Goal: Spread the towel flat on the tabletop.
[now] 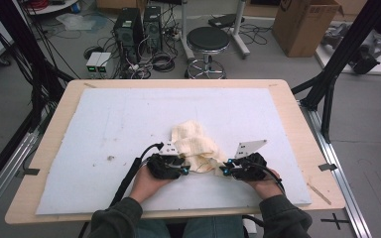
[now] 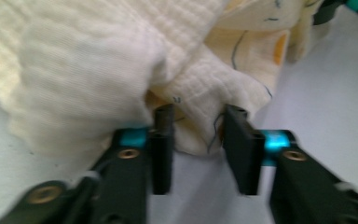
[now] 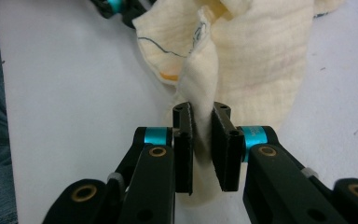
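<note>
- The cloth (image 1: 194,145) lies crumpled mid-table, near you: light, limp, prone to slipping.
- Your right gripper (image 3: 201,122) pinches a fold; keep that edge.
- Your left gripper (image 2: 196,122) stands narrowly open around a corner, not pressing.

One camera looks down from above the near bench (image 1: 287,106) edge; two ride close behind each tool, sharing the cloth (image 1: 194,144).
</note>
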{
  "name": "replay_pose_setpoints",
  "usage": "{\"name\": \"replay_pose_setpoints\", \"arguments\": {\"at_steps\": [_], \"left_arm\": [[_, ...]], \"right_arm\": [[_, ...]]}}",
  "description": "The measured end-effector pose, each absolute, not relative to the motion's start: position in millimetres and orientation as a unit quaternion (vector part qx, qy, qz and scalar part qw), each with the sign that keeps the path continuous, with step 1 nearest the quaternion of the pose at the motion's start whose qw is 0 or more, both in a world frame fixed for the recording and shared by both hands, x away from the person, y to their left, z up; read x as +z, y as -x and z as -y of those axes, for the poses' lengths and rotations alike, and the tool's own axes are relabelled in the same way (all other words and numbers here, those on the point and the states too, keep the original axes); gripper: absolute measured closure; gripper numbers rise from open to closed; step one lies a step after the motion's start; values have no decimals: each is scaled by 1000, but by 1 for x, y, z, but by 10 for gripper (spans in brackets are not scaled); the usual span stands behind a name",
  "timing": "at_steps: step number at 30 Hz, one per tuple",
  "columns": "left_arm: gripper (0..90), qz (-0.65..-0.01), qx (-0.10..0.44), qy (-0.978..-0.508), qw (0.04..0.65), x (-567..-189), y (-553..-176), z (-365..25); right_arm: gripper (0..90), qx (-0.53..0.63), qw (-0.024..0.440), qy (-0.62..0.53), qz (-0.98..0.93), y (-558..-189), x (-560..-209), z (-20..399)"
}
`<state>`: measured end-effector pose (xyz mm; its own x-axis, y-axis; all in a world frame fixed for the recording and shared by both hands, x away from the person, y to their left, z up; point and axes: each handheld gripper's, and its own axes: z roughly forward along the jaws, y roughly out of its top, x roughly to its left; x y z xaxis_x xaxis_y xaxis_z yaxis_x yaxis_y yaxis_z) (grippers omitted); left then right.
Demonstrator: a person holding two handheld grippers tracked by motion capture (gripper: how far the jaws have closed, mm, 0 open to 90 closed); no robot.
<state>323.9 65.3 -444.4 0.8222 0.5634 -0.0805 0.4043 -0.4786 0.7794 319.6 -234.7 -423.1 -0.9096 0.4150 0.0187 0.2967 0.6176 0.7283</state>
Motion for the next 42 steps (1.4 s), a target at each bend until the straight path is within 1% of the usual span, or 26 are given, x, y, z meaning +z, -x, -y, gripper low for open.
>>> {"name": "replay_pose_setpoints", "arguments": {"at_steps": [1, 2, 5, 8, 9, 10, 11, 12, 14, 15, 17, 18, 19, 21, 23, 24, 25, 26, 27, 28, 29, 30, 35, 37, 40, 42], "left_arm": [[800, -287, 96, -852, 427, -444, -325, -66], [817, -286, 95, -852, 428, -444, -325, -67], [830, -280, 108, -855, 422, -440, -323, -70], [821, -274, 103, -855, 428, -434, -319, -80], [796, -271, 96, -854, 433, -431, -317, -84], [718, -271, 96, -854, 433, -431, -317, -84], [594, -274, 83, -854, 435, -429, -317, -88], [549, -274, 83, -854, 435, -429, -317, -88], [542, -290, 91, -846, 439, -427, -319, -92], [525, -290, 91, -846, 439, -427, -319, -92], [517, -332, 107, -830, 436, -428, -325, -92], [516, -364, 118, -815, 435, -430, -331, -92], [517, -364, 118, -815, 435, -430, -331, -92], [519, -393, 137, -806, 421, -432, -339, -89], [541, -408, 146, -799, 418, -434, -346, -86], [613, -416, 149, -794, 417, -435, -349, -84], [641, -421, 151, -794, 411, -436, -352, -83], [641, -425, 152, -797, 401, -438, -357, -81], [680, -429, 156, -798, 394, -440, -361, -79], [795, -430, 161, -799, 387, -441, -364, -78], [842, -426, 166, -802, 384, -441, -367, -76], [862, -424, 163, -803, 385, -440, -369, -77], [874, -396, 156, -817, 390, -432, -366, -86], [875, -380, 152, -823, 393, -422, -363, -93], [875, -353, 165, -832, 394, -398, -356, -113], [875, -350, 162, -833, 397, -391, -354, -120]], "right_arm": [[803, 398, 75, -197, -893, -319, -421, 235], [804, 401, 75, -194, -892, -319, -419, 235], [812, 404, 74, -187, -893, -316, -417, 235], [816, 398, 83, -168, -898, -309, -411, 236], [816, 398, 83, -166, -898, -308, -410, 236], [816, 398, 83, -166, -898, -308, -410, 236], [816, 397, 87, -164, -899, -306, -409, 238], [815, 397, 85, -164, -899, -306, -408, 239], [815, 397, 87, -164, -899, -307, -408, 239], [815, 398, 87, -166, -898, -307, -408, 239], [816, 396, 87, -165, -899, -307, -408, 238], [816, 396, 85, -161, -900, -307, -408, 238], [815, 396, 85, -160, -900, -307, -408, 238], [815, 396, 84, -161, -900, -307, -409, 237], [815, 397, 84, -160, -900, -310, -410, 237], [815, 396, 81, -160, -900, -311, -410, 235], [816, 398, 82, -155, -900, -313, -410, 235], [816, 398, 82, -155, -900, -313, -410, 235], [816, 398, 80, -156, -901, -313, -410, 235], [819, 398, 80, -154, -901, -315, -410, 235], [820, 399, 82, -154, -900, -315, -410, 235], [820, 402, 80, -153, -899, -316, -410, 236], [827, 413, 83, -160, -892, -315, -407, 242], [832, 420, 88, -159, -889, -314, -403, 244], [838, 425, 93, -157, -887, -312, -400, 244], [840, 428, 99, -154, -885, -311, -397, 244]]}}
